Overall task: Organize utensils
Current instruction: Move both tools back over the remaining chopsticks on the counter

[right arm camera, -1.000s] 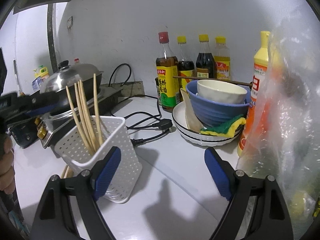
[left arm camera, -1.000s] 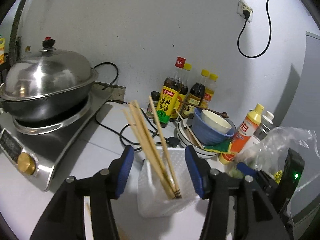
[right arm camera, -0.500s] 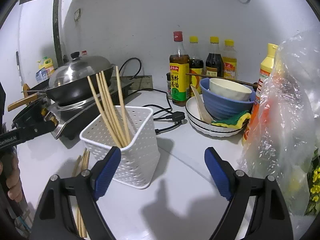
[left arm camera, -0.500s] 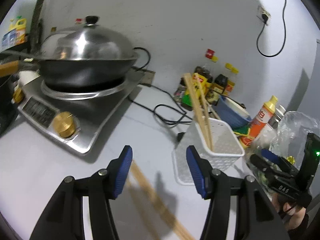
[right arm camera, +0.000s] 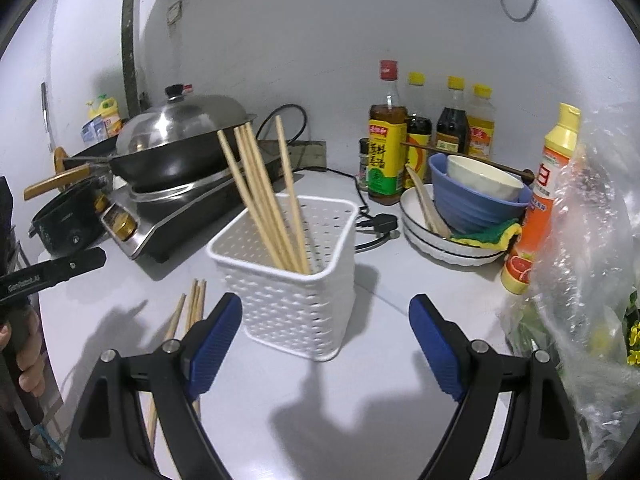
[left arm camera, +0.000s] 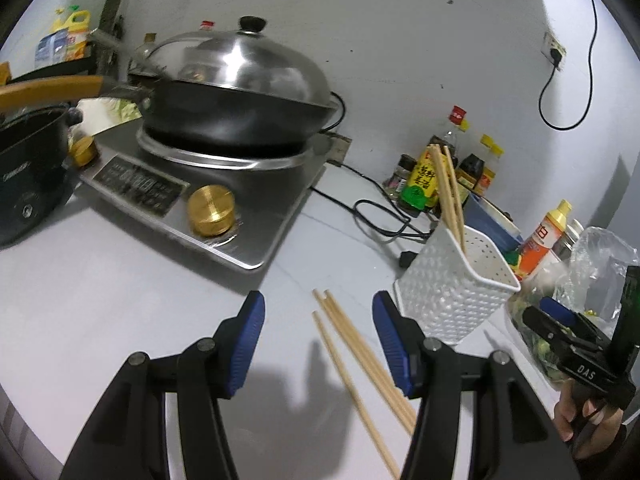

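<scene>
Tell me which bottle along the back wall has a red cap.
The tall bottle with the yellow-green label, leftmost in the row. Its cap is red; the other three beside it wear yellow caps.

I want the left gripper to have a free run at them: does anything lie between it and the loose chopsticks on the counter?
No. In the left wrist view the loose chopsticks lie right between the left gripper's open jaws, on bare counter.

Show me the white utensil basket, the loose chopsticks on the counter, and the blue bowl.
white utensil basket (right arm camera: 298, 304), right wrist view, front wall.
loose chopsticks (left arm camera: 352, 344), left wrist view, mid-shaft.
blue bowl (right arm camera: 468, 208), right wrist view, outer side.
</scene>
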`<action>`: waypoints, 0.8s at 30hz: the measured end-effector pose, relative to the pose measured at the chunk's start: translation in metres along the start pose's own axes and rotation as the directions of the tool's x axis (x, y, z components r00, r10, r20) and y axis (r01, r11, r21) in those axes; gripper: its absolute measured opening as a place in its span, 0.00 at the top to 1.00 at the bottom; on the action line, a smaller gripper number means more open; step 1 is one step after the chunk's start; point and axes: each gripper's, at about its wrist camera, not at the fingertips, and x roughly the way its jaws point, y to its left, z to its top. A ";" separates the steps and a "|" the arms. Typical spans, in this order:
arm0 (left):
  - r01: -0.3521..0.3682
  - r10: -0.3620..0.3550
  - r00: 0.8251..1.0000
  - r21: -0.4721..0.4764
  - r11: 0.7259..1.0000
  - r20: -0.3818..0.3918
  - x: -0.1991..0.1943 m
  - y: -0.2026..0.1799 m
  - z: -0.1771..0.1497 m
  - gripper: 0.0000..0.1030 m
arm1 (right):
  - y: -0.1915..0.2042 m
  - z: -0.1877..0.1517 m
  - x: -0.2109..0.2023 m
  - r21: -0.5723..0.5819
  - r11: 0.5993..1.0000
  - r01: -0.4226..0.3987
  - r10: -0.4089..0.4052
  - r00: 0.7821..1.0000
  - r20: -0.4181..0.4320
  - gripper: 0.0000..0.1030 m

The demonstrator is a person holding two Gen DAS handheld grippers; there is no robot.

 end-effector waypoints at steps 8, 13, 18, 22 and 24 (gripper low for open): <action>-0.020 0.020 1.000 -0.011 1.000 -0.003 -0.008 0.026 -0.014 0.46 | 0.024 -0.009 0.012 -0.027 0.999 -0.027 0.026 0.998 -0.059 0.18; -0.028 0.027 1.000 -0.024 0.999 -0.014 -0.007 0.040 -0.021 0.46 | 0.044 -0.015 0.027 -0.060 0.997 -0.057 0.050 0.993 -0.108 0.18; -0.038 0.037 0.999 -0.036 0.999 -0.023 -0.007 0.053 -0.025 0.46 | 0.065 -0.020 0.041 -0.099 0.992 -0.082 0.066 0.986 -0.155 0.28; -0.043 0.042 0.999 -0.049 0.998 -0.029 -0.008 0.062 -0.028 0.46 | 0.077 -0.028 0.056 -0.127 0.986 -0.109 0.080 0.974 -0.212 0.45; -0.049 0.047 0.999 -0.058 0.997 -0.027 -0.010 0.067 -0.029 0.46 | 0.083 -0.033 0.061 -0.143 0.983 -0.114 0.079 0.969 -0.235 0.55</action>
